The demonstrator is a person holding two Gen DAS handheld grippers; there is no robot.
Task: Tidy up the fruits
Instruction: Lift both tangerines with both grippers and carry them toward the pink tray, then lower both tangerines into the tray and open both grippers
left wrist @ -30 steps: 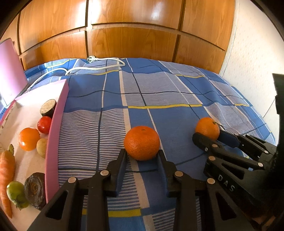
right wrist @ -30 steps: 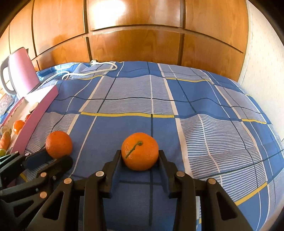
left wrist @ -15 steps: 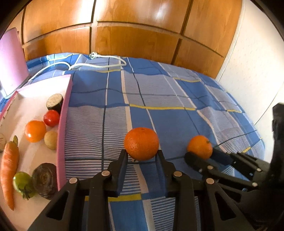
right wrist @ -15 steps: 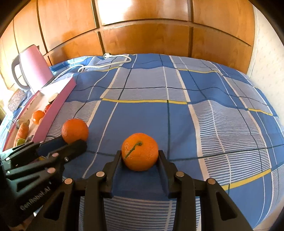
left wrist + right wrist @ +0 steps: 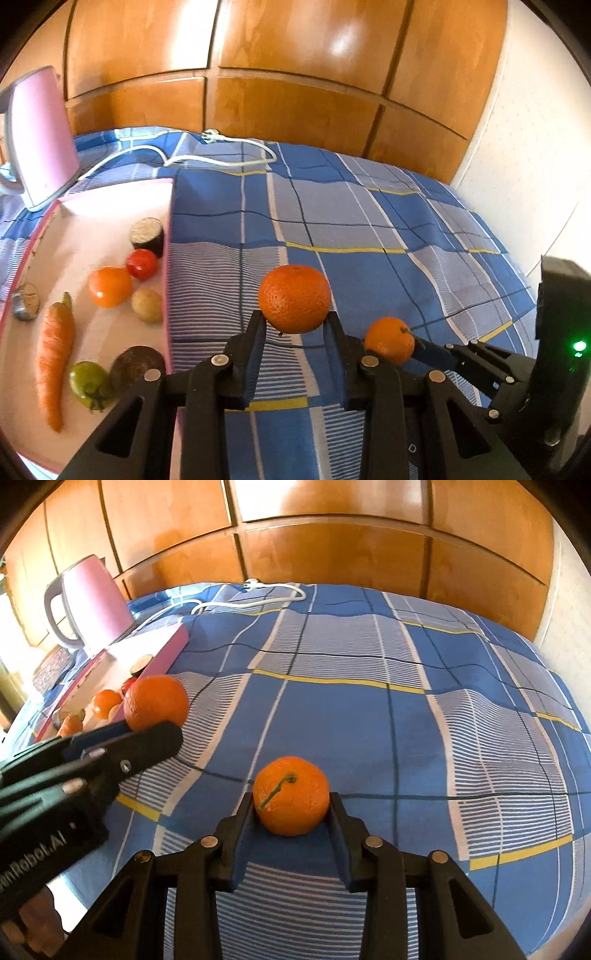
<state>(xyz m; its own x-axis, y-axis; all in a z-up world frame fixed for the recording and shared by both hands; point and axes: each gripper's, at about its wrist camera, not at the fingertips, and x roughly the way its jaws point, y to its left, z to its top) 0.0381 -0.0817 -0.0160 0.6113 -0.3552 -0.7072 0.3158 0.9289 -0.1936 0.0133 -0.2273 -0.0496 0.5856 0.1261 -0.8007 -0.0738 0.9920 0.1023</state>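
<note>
My left gripper [image 5: 294, 325] is shut on a large orange mandarin [image 5: 294, 298], held above the blue checked bedspread; from the right wrist view the same fruit [image 5: 156, 702] shows at the left. My right gripper [image 5: 291, 806] is shut on a second mandarin with a green stem [image 5: 291, 800], also lifted off the cloth; this fruit [image 5: 389, 340] appears low on the right in the left wrist view. A pink-edged tray [image 5: 167, 280] lies to the left with a carrot [image 5: 53, 363], an orange tomato [image 5: 110, 287], a red tomato [image 5: 141, 263], a potato [image 5: 147, 305], a green tomato [image 5: 88, 384] and dark beet pieces [image 5: 136, 367].
A pink kettle [image 5: 94, 603] stands behind the tray at the far left. A white cable with plug [image 5: 221, 157] lies along the back of the bed. Wooden panels [image 5: 295, 92] close off the back, a pale wall [image 5: 535, 166] the right side.
Both grippers have risen from the bedspread with their mandarins. The left one has swung toward the tray, which now shows more fully. The grips have not changed.
</note>
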